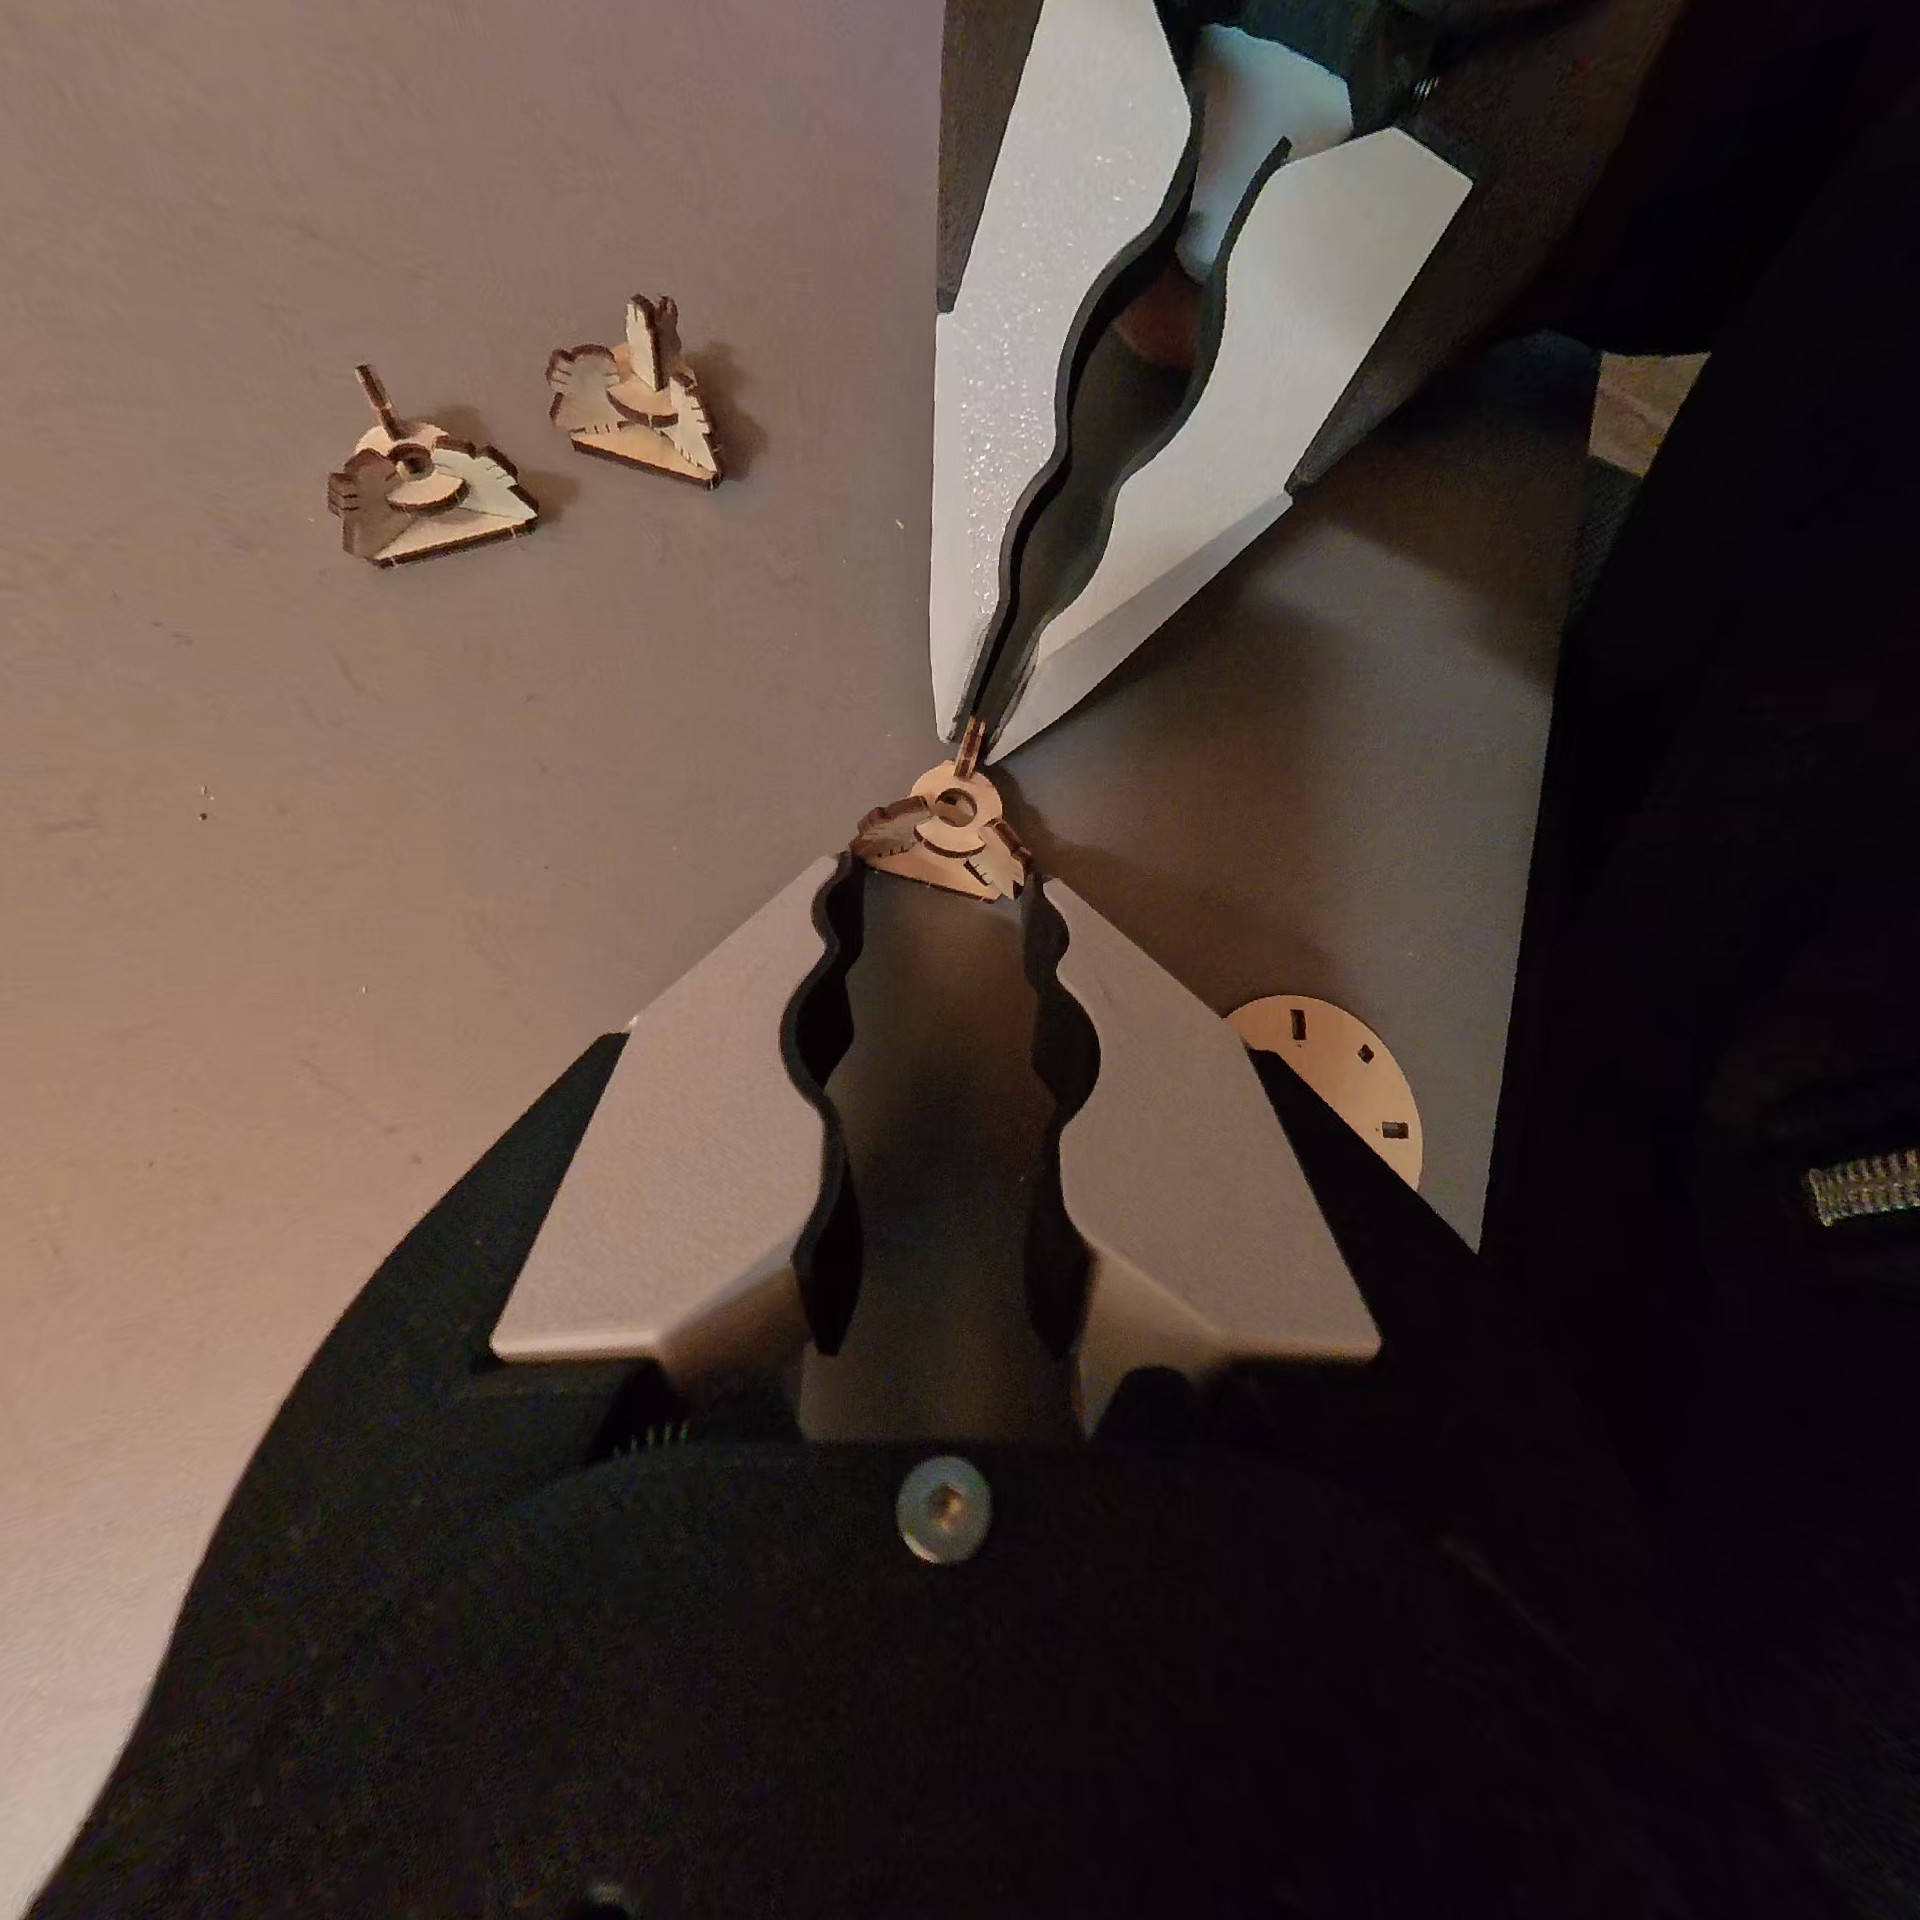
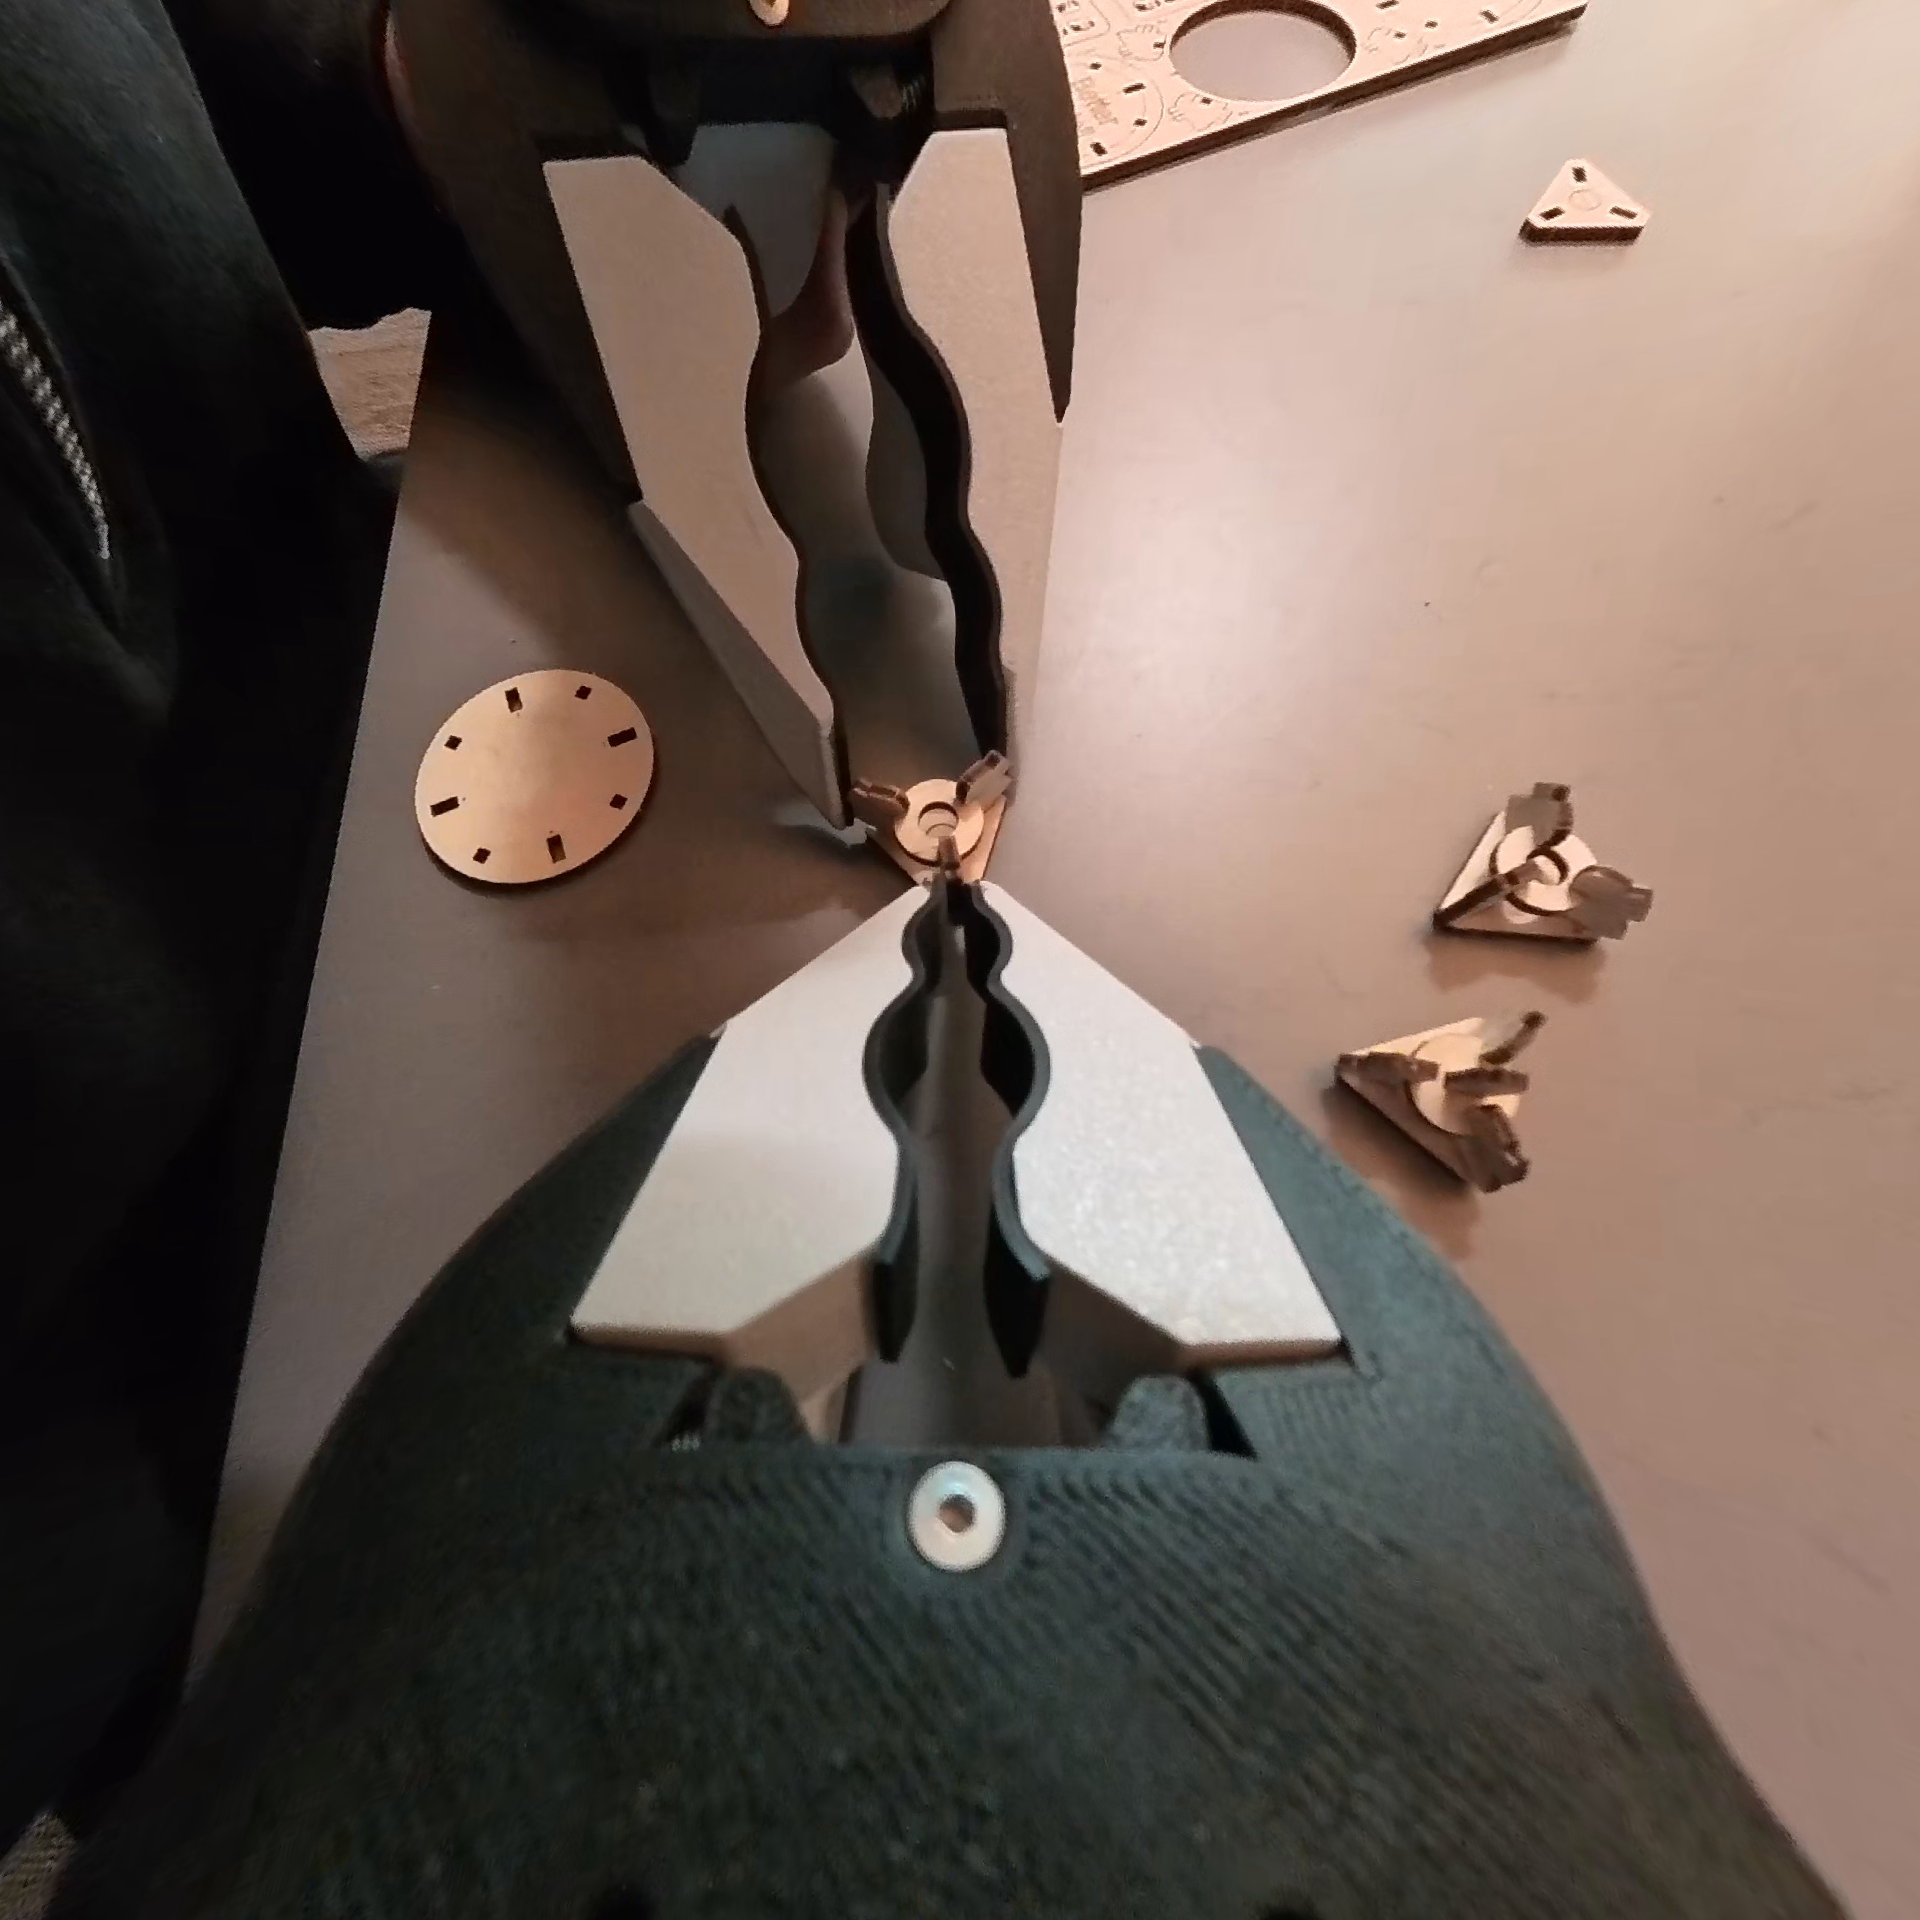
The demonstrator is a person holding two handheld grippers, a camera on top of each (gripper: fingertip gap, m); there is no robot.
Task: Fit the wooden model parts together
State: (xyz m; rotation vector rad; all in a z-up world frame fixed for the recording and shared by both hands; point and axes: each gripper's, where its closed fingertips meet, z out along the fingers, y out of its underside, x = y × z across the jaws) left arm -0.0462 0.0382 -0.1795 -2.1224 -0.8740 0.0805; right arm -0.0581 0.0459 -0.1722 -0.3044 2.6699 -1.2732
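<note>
A: State the left hand-held gripper.
B: Its fingers clamp the small triangular wooden assembly from both sides; the assembly rests on the grey tabletop, near the edge where a person in dark clothing sits.
A: And the right hand-held gripper?
B: Clenched on a thin wooden peg; the peg stands at the rim of the assembly's round central hole.
A: Surrounding parts?
B: A slotted wooden disc lies beside the assembly, close to the same edge; two similar triangular assemblies lie farther in, well apart from both grippers; a flat triangular plate and a cut-out wooden sheet lie toward the far edge.
</note>
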